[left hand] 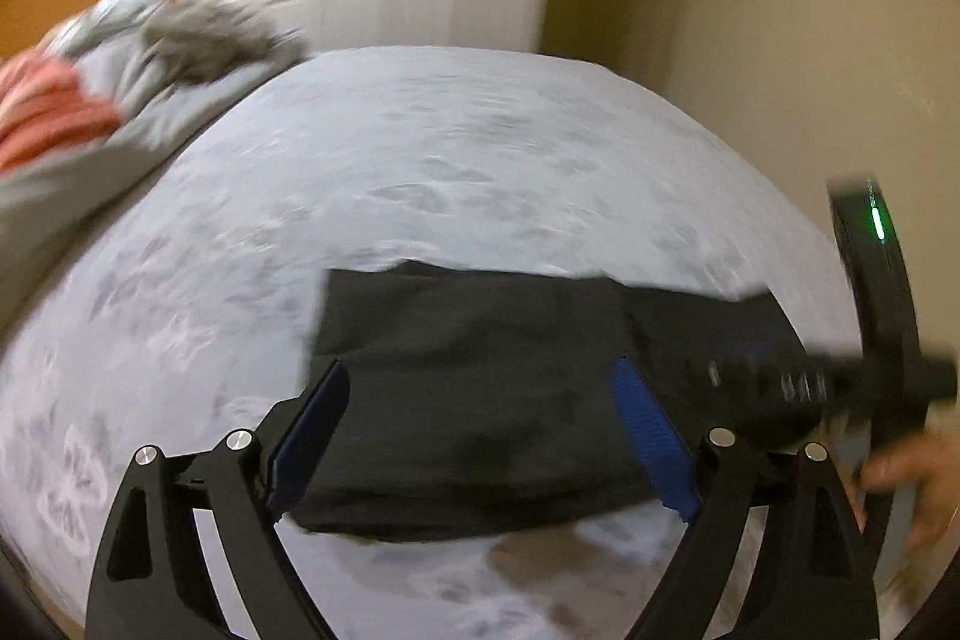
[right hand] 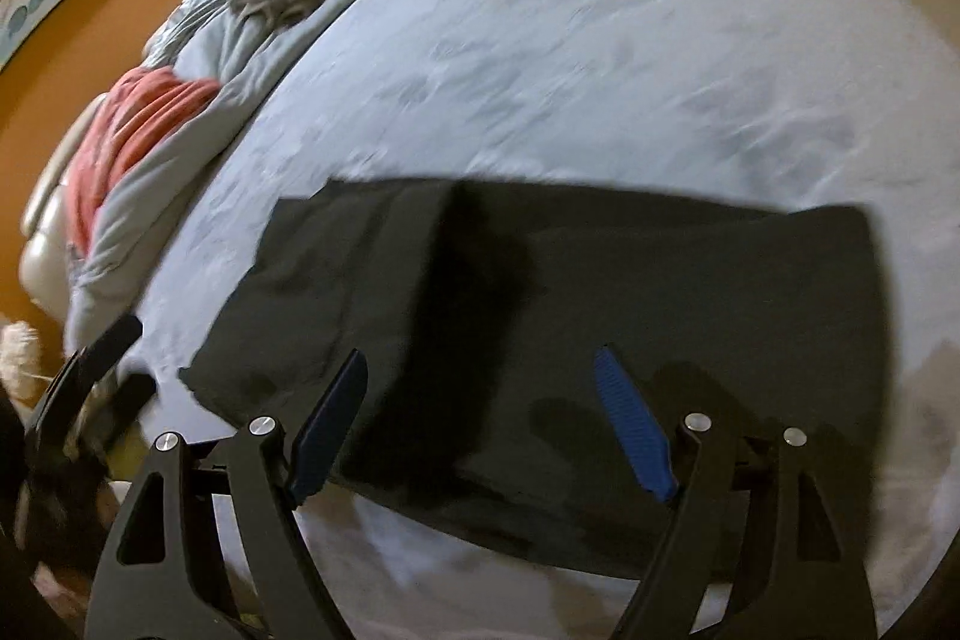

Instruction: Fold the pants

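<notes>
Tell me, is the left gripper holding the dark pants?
No, the left gripper stands wide open above the folded pants, which lie flat on the bed.

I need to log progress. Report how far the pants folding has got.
Done: the black pants lie on the bed as a compact folded rectangle with layers overlapping. In hand: nothing; the left claw and the right claw are both open above the fabric. Left: perhaps a final fold or smoothing; blur hides the edges.
</notes>
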`<move>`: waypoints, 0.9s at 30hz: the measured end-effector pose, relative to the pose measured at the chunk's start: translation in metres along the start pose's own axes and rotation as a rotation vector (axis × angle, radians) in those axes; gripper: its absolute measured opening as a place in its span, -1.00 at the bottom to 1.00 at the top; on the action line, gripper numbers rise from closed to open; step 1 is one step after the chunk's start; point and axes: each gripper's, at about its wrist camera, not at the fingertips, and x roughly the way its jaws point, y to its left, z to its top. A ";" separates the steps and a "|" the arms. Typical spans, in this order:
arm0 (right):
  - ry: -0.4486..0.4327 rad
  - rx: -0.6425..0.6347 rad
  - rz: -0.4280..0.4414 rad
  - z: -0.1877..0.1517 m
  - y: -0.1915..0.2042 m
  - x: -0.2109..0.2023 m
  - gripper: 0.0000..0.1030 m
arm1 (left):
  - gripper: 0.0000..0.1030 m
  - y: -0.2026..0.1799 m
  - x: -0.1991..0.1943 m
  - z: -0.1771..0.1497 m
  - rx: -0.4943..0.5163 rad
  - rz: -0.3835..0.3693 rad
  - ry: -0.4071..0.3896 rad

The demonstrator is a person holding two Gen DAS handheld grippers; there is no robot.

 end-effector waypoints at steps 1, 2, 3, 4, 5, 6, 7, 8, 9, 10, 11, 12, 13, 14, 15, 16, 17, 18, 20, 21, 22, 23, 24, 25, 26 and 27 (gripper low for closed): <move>0.019 -0.004 0.009 0.000 0.005 0.010 0.47 | 0.68 0.010 0.001 0.004 -0.032 0.018 0.001; 0.038 -0.007 0.010 -0.001 0.009 0.020 0.47 | 0.68 0.019 0.000 0.006 -0.066 0.037 0.001; 0.049 -0.004 0.008 -0.001 0.010 0.027 0.47 | 0.68 0.028 0.001 0.008 -0.093 0.058 0.001; 0.048 -0.007 -0.006 -0.004 0.013 0.034 0.52 | 0.68 0.040 0.003 0.010 -0.119 0.086 0.002; 0.023 -0.027 -0.026 -0.006 0.018 0.036 0.52 | 0.68 0.047 0.003 0.011 -0.131 0.102 0.002; 0.010 -0.054 -0.040 -0.007 0.023 0.037 0.46 | 0.68 0.056 0.004 0.012 -0.139 0.128 0.002; 0.006 -0.090 -0.039 -0.007 0.030 0.038 0.06 | 0.68 0.061 0.004 0.011 -0.137 0.150 0.001; 0.004 -0.106 -0.030 -0.006 0.034 0.038 -0.17 | 0.68 0.066 0.003 0.009 -0.133 0.163 0.000; -0.005 -0.109 -0.037 -0.005 0.035 0.037 -0.38 | 0.68 0.071 0.004 0.010 -0.129 0.179 0.000; -0.017 -0.116 -0.040 -0.005 0.037 0.034 -0.56 | 0.68 0.075 0.003 0.008 -0.122 0.196 0.002; -0.025 -0.118 -0.037 -0.003 0.038 0.031 -0.62 | 0.68 0.077 0.003 0.007 -0.117 0.206 0.005; -0.036 -0.119 -0.029 -0.001 0.039 0.025 -0.72 | 0.68 0.079 0.003 0.006 -0.115 0.214 0.009; -0.052 -0.119 -0.012 0.003 0.041 0.017 -0.77 | 0.68 0.081 0.004 0.005 -0.114 0.216 0.015; -0.068 -0.121 0.003 0.006 0.043 0.008 -0.79 | 0.68 0.083 0.004 0.004 -0.112 0.218 0.021; -0.099 -0.134 0.018 0.010 0.048 -0.007 -0.80 | 0.68 0.084 0.004 0.003 -0.109 0.218 0.024; -0.136 -0.148 0.022 0.015 0.051 -0.025 -0.80 | 0.68 0.084 0.003 0.002 -0.104 0.221 0.023; -0.174 -0.156 0.027 0.018 0.052 -0.044 -0.81 | 0.68 0.083 0.002 0.001 -0.099 0.225 0.022; -0.202 -0.160 0.026 0.021 0.050 -0.059 -0.82 | 0.68 0.082 0.002 0.001 -0.096 0.227 0.018; -0.257 -0.155 -0.021 0.021 0.037 -0.093 -0.86 | 0.68 0.080 0.004 0.002 -0.091 0.227 0.017; -0.267 -0.143 -0.051 0.021 0.028 -0.102 -0.86 | 0.68 0.078 0.004 0.002 -0.090 0.225 0.018; -0.274 -0.130 -0.091 0.019 0.016 -0.109 -0.86 | 0.68 0.076 0.006 0.002 -0.089 0.220 0.020; -0.272 -0.104 -0.158 0.016 -0.003 -0.115 -0.86 | 0.68 0.072 0.007 0.002 -0.087 0.218 0.022; -0.264 -0.079 -0.203 0.015 -0.016 -0.116 -0.87 | 0.68 0.068 0.009 0.002 -0.082 0.213 0.025; -0.248 -0.044 -0.234 0.014 -0.031 -0.115 -0.87 | 0.68 0.064 0.011 0.002 -0.074 0.208 0.029; -0.219 -0.008 -0.240 0.013 -0.046 -0.112 -0.87 | 0.68 0.059 0.013 0.003 -0.066 0.206 0.031; -0.193 0.017 -0.257 0.011 -0.058 -0.107 -0.88 | 0.68 0.055 0.015 0.003 -0.058 0.203 0.033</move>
